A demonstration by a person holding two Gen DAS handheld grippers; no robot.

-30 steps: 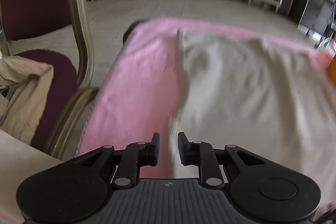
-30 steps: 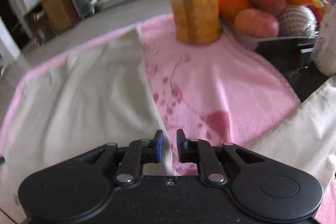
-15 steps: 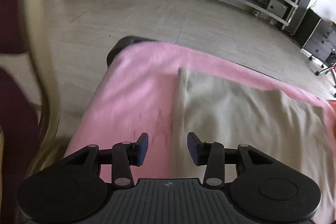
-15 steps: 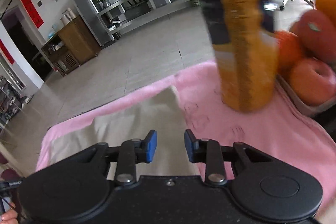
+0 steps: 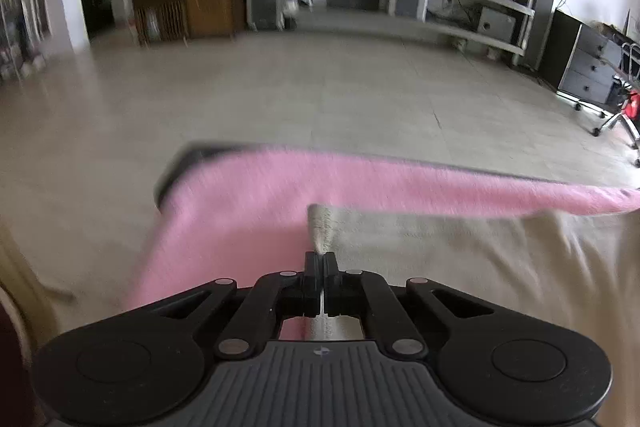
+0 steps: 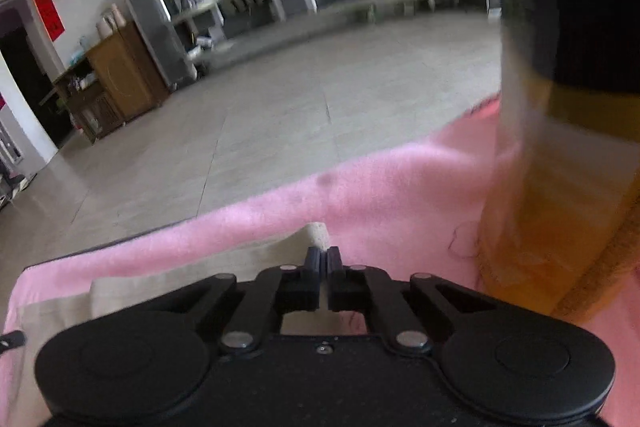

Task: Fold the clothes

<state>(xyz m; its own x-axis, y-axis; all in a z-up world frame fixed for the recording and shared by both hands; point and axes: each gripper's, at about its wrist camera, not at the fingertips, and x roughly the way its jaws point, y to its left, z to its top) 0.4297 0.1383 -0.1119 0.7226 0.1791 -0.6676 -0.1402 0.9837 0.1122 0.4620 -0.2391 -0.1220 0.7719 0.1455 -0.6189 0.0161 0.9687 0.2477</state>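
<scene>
A beige garment [image 5: 460,267] lies flat on a pink blanket [image 5: 240,211] that covers the table. My left gripper [image 5: 321,259] is shut on the garment's far left corner, and a ridge of cloth sticks out past the fingertips. In the right wrist view the same beige garment [image 6: 200,275] spreads to the left. My right gripper [image 6: 323,255] is shut on its far right corner, whose tip pokes out ahead of the fingertips.
A tall orange bottle with a dark cap [image 6: 560,167] stands on the pink blanket [image 6: 380,195] just right of my right gripper. The table's far edge [image 5: 192,155] is close ahead, with open floor beyond. A chair edge [image 5: 16,267] shows at far left.
Both grippers moved forward to the garment's far corners. Both were open half a second ago and have now closed on the cloth. The fruit bowl has left the right view.
</scene>
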